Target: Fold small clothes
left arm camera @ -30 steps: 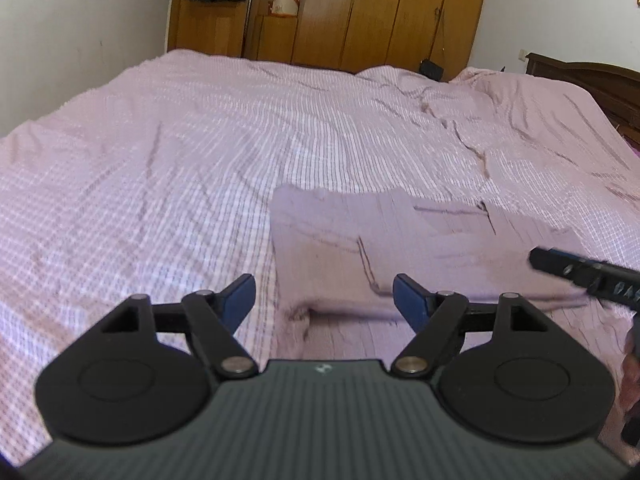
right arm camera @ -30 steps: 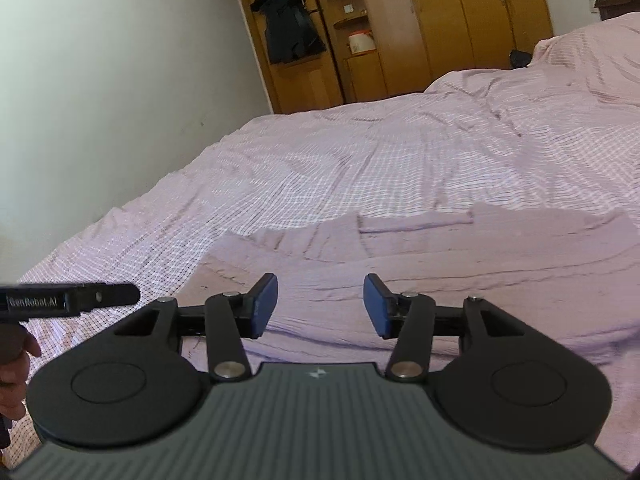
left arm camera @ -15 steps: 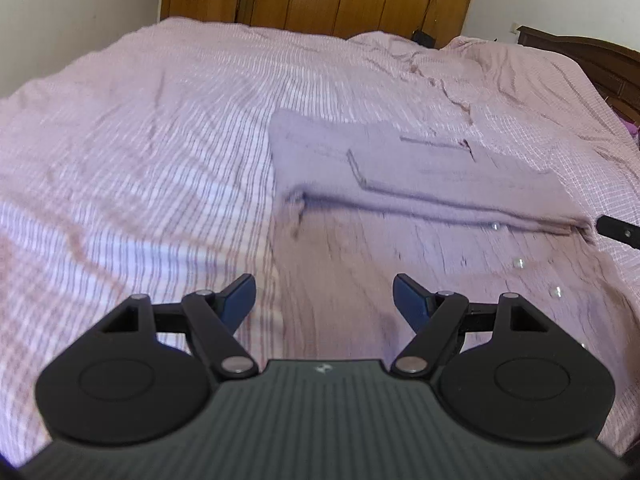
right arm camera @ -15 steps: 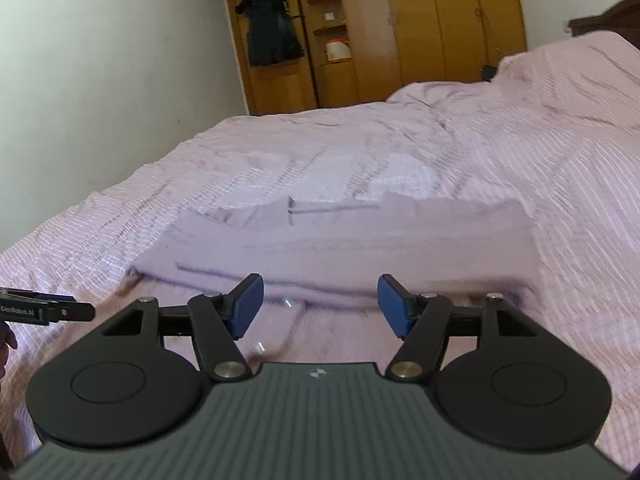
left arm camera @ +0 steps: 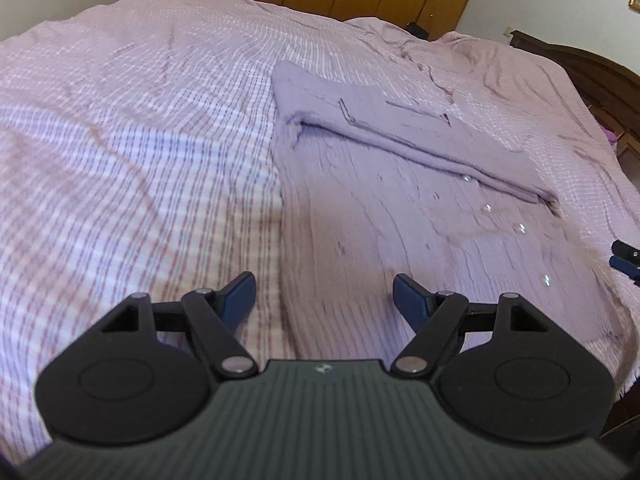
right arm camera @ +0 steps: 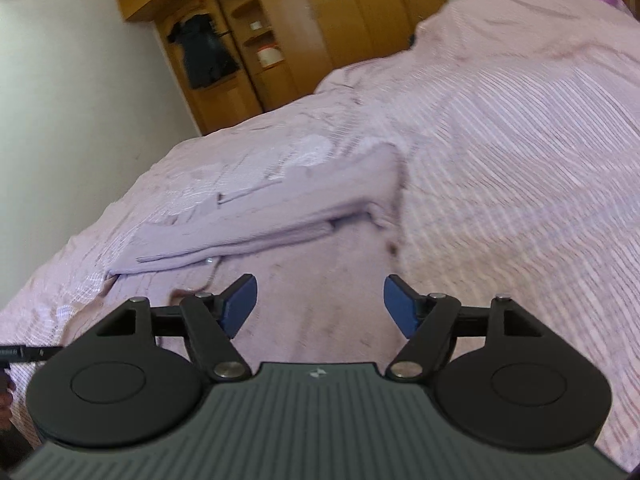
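A lilac knitted garment [left arm camera: 400, 200] with small clear buttons lies flat on the bed, its far part folded over into a thick band [left arm camera: 384, 120]. It also shows in the right wrist view [right arm camera: 280, 216]. My left gripper [left arm camera: 324, 296] is open and empty, above the garment's near left edge. My right gripper [right arm camera: 320, 304] is open and empty, tilted, above the garment's near right part. The right gripper's tip shows at the left wrist view's right edge [left arm camera: 626, 258].
A pink checked bedspread [left arm camera: 120, 140] covers the whole bed. Wooden wardrobes [right arm camera: 320, 28] stand beyond the bed, with a dark coat [right arm camera: 202, 52] hanging there. A dark headboard [left arm camera: 600, 68] is at the right. A white wall [right arm camera: 80, 80] runs along the left.
Both grippers have pulled back toward the near edge and risen, so more of the garment's flat near part shows. The right gripper has tilted and opened wider. Nothing was grasped.
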